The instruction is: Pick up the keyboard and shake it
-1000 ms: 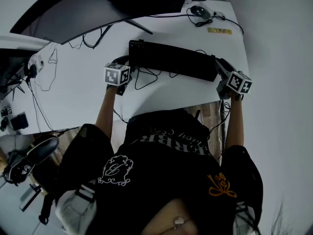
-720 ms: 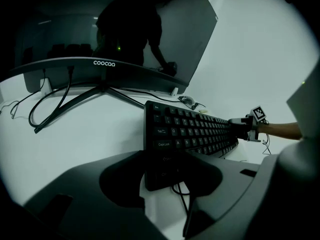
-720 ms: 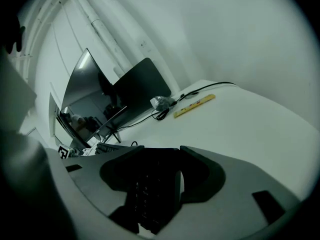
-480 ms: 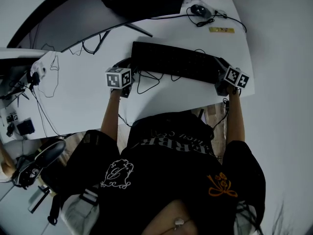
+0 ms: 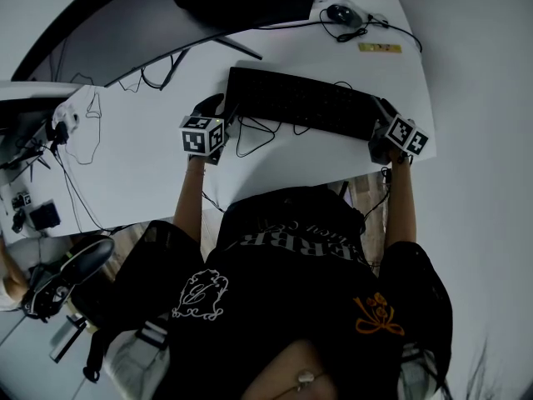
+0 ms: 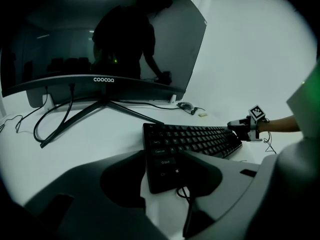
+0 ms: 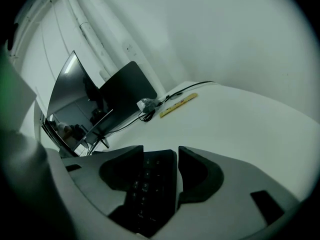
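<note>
Flat black rectangular keyboard point(image 5: 300, 102), matte keys, over smooth white surface point(image 5: 150, 148), left gripper point(image 6: 162, 159) fingers clamped on its left end, right gripper point(image 7: 161, 159) fingers clamped on its right end

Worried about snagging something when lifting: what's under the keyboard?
White desk shows around the keyboard; a black cable loops out from its near edge. Anything beneath its body is covered.

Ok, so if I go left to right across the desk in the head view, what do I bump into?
First the left tool, then the keyboard, then the right tool.
</note>
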The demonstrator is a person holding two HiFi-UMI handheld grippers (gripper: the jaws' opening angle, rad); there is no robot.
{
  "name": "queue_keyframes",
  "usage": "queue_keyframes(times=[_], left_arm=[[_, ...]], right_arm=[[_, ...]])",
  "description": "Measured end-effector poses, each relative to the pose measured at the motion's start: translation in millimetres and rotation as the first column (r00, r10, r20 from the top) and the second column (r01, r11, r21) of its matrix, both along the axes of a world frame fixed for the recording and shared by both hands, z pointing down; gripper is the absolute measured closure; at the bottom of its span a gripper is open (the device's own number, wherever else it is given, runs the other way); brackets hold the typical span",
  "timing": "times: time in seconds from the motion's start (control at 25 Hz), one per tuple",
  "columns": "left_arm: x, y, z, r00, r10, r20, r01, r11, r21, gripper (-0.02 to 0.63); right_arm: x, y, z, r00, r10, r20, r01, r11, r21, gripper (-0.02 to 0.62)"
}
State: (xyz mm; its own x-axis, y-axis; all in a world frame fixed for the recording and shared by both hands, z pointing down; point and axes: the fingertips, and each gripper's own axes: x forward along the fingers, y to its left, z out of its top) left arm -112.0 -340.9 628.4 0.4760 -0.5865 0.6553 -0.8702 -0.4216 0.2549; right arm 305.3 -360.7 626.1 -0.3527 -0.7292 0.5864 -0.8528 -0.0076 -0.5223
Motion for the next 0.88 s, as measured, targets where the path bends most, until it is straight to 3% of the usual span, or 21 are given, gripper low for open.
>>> queue_keyframes(times=[0.24,0.44,0.6,0.88], left_arm=[[-4,6,-33,0.997,-0.004,-0.077,0.010,0.997,0.078,0.399],[8,28,-59,0.989,0.028,-0.147,-0.011,0.993,0.115,0.400],[24,54,-74,0.976,0.089,-0.199,-0.064,0.989,0.131,0.400],[46,105,-86,0.934,0.228,-0.273,-0.195,0.970,0.142,0.406]], right_arm=[[-8,18,-49,0.999,0.046,0.021,-0.048,0.995,0.089,0.382],[-44,47,-89,0.995,0.037,0.088,-0.050,0.987,0.154,0.396],[-89,78,-109,0.991,-0.024,0.129,0.001,0.984,0.176,0.407],[-152,130,-145,0.990,-0.032,0.136,-0.003,0.968,0.251,0.410]])
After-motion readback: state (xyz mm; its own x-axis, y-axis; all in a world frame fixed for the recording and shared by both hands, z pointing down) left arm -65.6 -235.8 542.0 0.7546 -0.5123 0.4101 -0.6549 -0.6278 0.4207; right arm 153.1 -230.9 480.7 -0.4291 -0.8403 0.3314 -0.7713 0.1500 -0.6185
